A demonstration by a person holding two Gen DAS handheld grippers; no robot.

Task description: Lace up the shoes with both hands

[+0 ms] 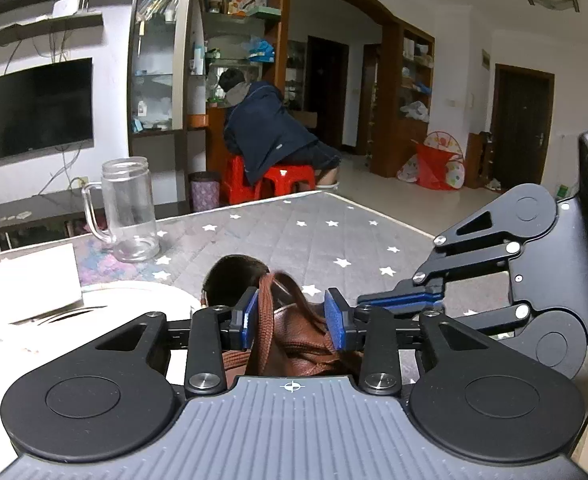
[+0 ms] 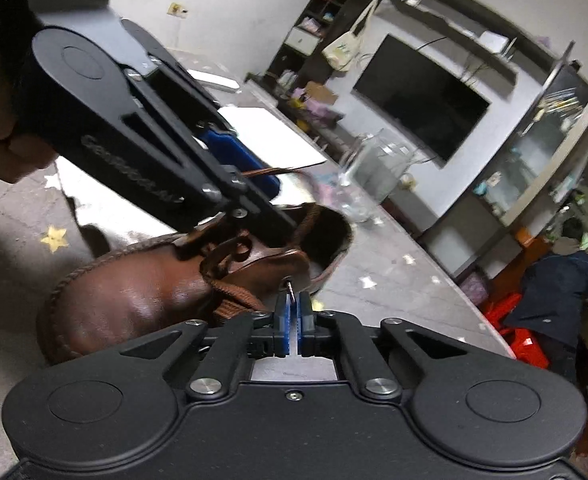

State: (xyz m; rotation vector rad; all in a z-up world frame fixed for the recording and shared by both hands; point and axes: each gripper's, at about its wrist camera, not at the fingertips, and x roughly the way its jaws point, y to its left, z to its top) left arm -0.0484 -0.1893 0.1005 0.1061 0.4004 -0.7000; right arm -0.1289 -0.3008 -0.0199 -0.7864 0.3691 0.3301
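Shoe [image 2: 134, 300] is seen lying on the starred table [image 1: 334, 232], brown leather, mouth turned to the far side. Left gripper [image 1: 294, 316] is held over the tongue with jaws parted; a loop of lace [image 1: 265, 312] hangs against the left pad, not pinched. Right gripper [image 2: 293, 322] is clenched on the lace tip [image 2: 290, 286], just near the shoe's side. Lace is seen threaded loosely through the eyelets, some slack bunched at the throat. How far lacing has got cannot be judged. Risks noted: the thin tip could slip from the pads under a hard pull; the unheld loop could drop away; the shoe, unpinned, could be dragged toward the glass mug [image 1: 128, 210].
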